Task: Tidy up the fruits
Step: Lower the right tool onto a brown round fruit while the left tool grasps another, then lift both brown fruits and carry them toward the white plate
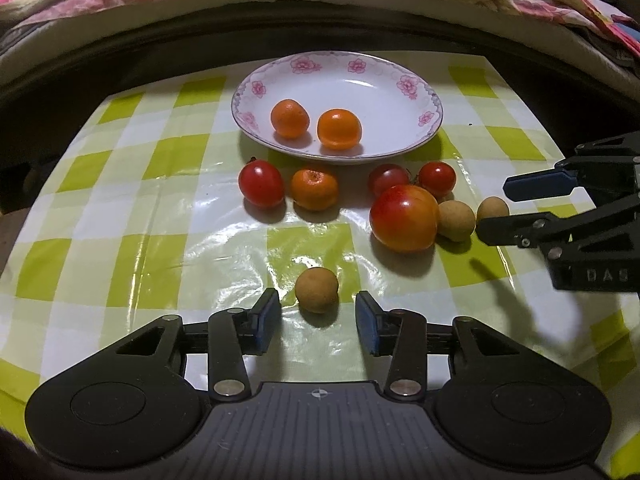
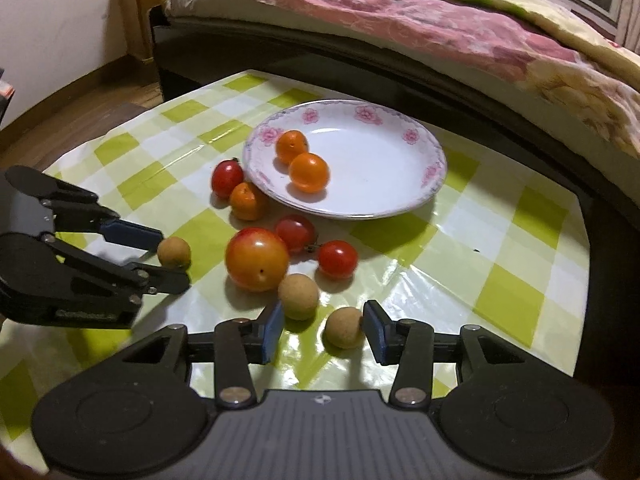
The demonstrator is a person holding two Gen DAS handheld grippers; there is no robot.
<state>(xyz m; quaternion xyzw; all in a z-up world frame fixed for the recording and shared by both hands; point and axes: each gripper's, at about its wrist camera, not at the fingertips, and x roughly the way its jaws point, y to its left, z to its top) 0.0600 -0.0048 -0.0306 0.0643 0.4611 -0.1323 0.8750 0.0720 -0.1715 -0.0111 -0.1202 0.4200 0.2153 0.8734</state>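
Note:
My left gripper [image 1: 318, 320] stands open over the green checked cloth, and a brown longan [image 1: 317, 290] lies just past its blue pads, touching neither. My right gripper [image 2: 325, 330] is open too. A second longan [image 2: 344, 327] sits between its pads, close against the right one, with a gap on the left. A third longan [image 2: 298, 296] lies by the left fingertip. The flowered white plate [image 1: 360, 88] holds two tangerines [image 1: 339, 128]. In front of it lie a tangerine [image 1: 314, 189], three cherry tomatoes [image 1: 261, 183] and a large red-orange fruit [image 1: 404, 218].
A bed [image 2: 400, 28] with pink and yellow blankets runs along the table's far side. The table edge [image 2: 580, 280] drops off at the right, and a wooden floor [image 2: 80, 104] shows at the left. The cloth right of the plate [image 2: 500, 220] is bare.

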